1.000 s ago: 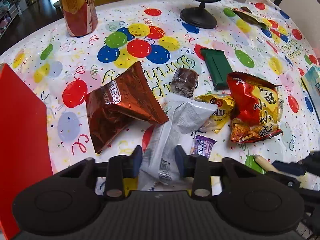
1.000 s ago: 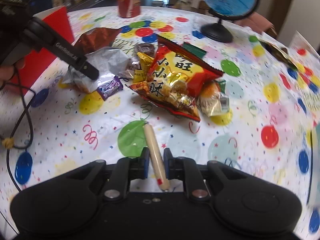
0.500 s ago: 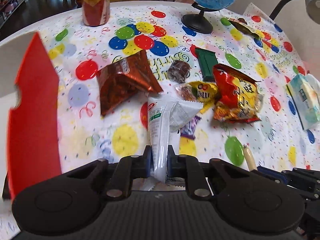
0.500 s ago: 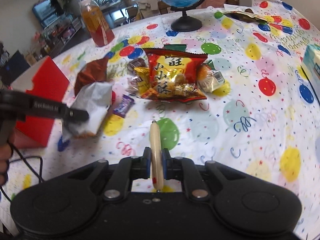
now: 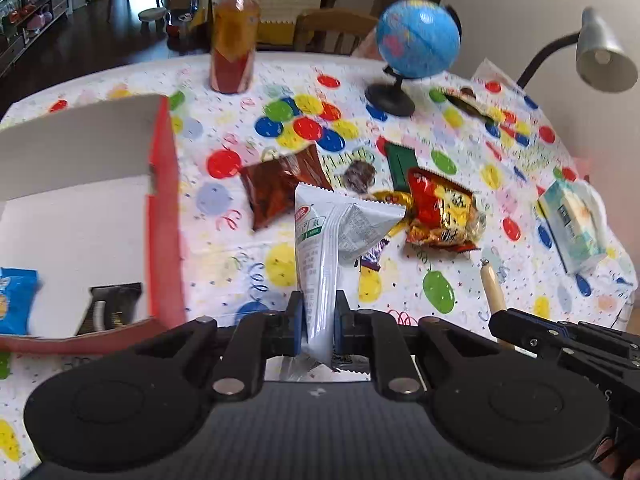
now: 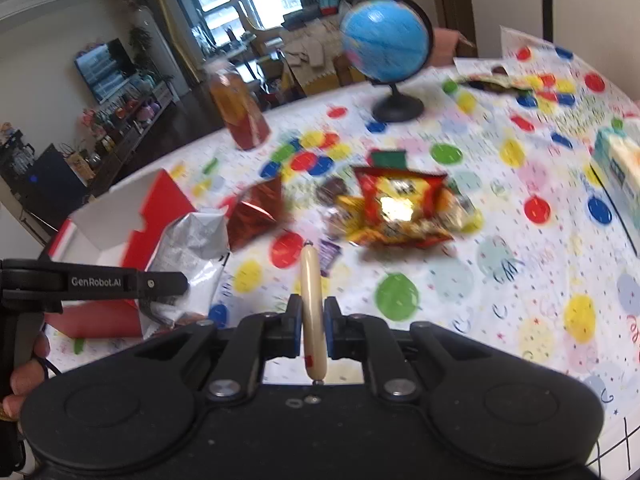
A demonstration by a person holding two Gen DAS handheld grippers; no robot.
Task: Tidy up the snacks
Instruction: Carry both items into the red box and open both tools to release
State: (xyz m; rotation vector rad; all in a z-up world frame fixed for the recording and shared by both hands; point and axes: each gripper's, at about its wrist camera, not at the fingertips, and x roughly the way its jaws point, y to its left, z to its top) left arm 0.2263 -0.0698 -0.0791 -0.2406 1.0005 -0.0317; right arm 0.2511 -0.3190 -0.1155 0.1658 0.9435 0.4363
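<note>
My left gripper [image 5: 318, 322] is shut on a silver-white snack packet [image 5: 332, 240], held above the balloon-print tablecloth beside the open red box [image 5: 162, 216]. A blue snack bag [image 5: 14, 300] lies inside that box. My right gripper [image 6: 313, 326] is shut on a beige sausage stick [image 6: 310, 280], lifted over the table. Its tip also shows in the left wrist view as the sausage stick [image 5: 491, 286]. The pile left on the cloth holds a brown foil bag [image 5: 276, 188], a red-and-gold chip bag [image 5: 438, 210], a green bar [image 5: 400, 158] and several small sweets.
A bottle of orange drink [image 5: 234, 44] and a blue globe [image 5: 416, 40] stand at the table's far side. A tissue pack [image 5: 572, 220] lies at the right edge, under a grey desk lamp [image 5: 604, 54]. A hand [image 6: 24, 368] holds the left gripper's handle.
Both grippers have risen off the table with their items. The left one closed on the silver packet and carried it up towards the red box, whose inside has come into view.
</note>
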